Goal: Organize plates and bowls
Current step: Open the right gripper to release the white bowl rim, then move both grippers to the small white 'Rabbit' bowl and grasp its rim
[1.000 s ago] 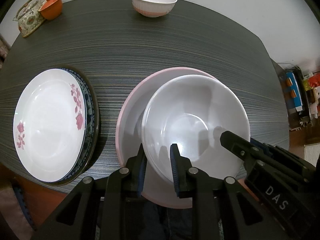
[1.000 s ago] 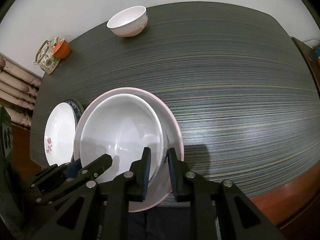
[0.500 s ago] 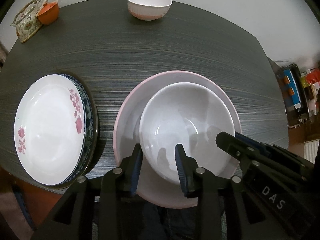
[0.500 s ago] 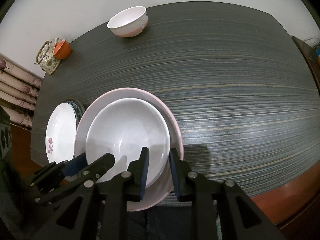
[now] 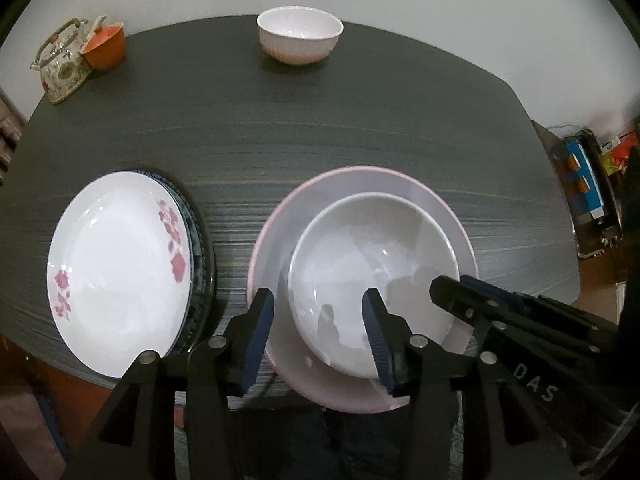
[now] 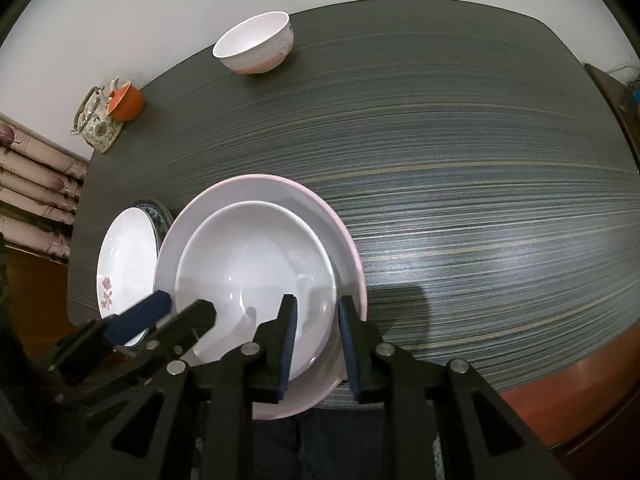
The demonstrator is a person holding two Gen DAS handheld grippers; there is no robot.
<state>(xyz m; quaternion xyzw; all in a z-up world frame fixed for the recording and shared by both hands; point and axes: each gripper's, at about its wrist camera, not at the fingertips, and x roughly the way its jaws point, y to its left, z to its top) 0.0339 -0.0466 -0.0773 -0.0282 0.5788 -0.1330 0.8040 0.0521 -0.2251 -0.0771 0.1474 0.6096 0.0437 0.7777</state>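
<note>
A white bowl [image 5: 372, 276] rests inside a larger pink-rimmed bowl [image 5: 360, 184] near the table's front edge; both show in the right wrist view, the white bowl [image 6: 256, 264] and the pink bowl [image 6: 280, 188]. My left gripper [image 5: 318, 332] is open, its jaws straddling the white bowl's near-left rim without gripping. My right gripper [image 6: 318, 340] is open around the white bowl's right rim, jaws a little apart from it. A white flowered plate [image 5: 116, 268] lies on a blue-patterned plate [image 5: 198, 232] at the left. A small pink-white bowl [image 5: 300, 40] stands at the back.
The dark striped table [image 5: 320, 128] carries a flowered teapot [image 5: 62, 68] and an orange cup [image 5: 106, 46] at the back left. A shelf with coloured items [image 5: 588, 184] stands off the table's right side. The table's front edge lies just below the bowls.
Both grippers let go of the white bowl and opened; the left opened wide. The bowl settled down into the pink bowl, and both grippers drew back slightly.
</note>
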